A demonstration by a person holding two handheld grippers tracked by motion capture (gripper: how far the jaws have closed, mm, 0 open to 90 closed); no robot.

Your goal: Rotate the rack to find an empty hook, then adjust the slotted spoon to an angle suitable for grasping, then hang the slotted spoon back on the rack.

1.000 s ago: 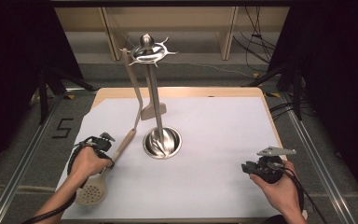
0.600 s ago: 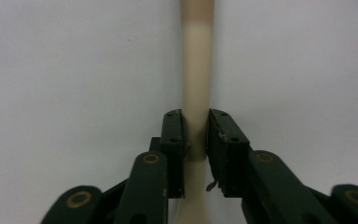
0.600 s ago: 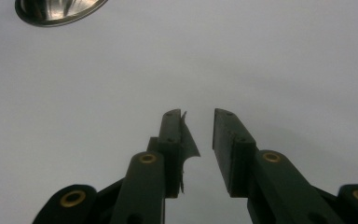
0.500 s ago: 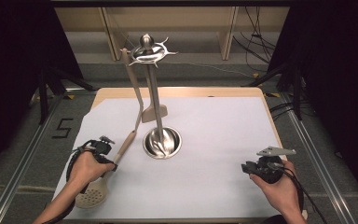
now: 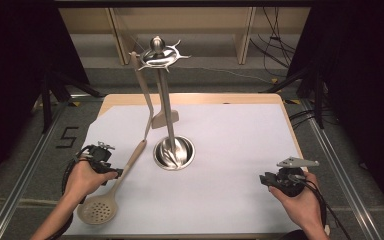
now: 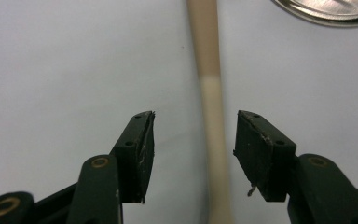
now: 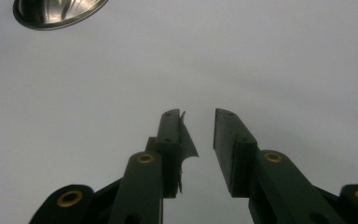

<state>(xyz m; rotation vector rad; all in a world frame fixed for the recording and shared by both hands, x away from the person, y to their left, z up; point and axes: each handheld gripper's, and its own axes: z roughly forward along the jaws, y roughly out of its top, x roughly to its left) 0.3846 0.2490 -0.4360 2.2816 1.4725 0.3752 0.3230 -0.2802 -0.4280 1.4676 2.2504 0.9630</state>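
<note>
While the slotted spoon [image 5: 111, 191] lies flat on the white table sheet [image 5: 230, 150], its handle is flanked, untouched, by the left gripper [image 6: 193, 140], whose jaws have just been opening.

Beside it, a turner [image 5: 147, 102] is hung on the steel utensil stand [image 5: 167, 112]. The right gripper [image 7: 199, 135] is held slightly open, empty. A "5" [image 5: 68, 137] is marked on the floor.
</note>
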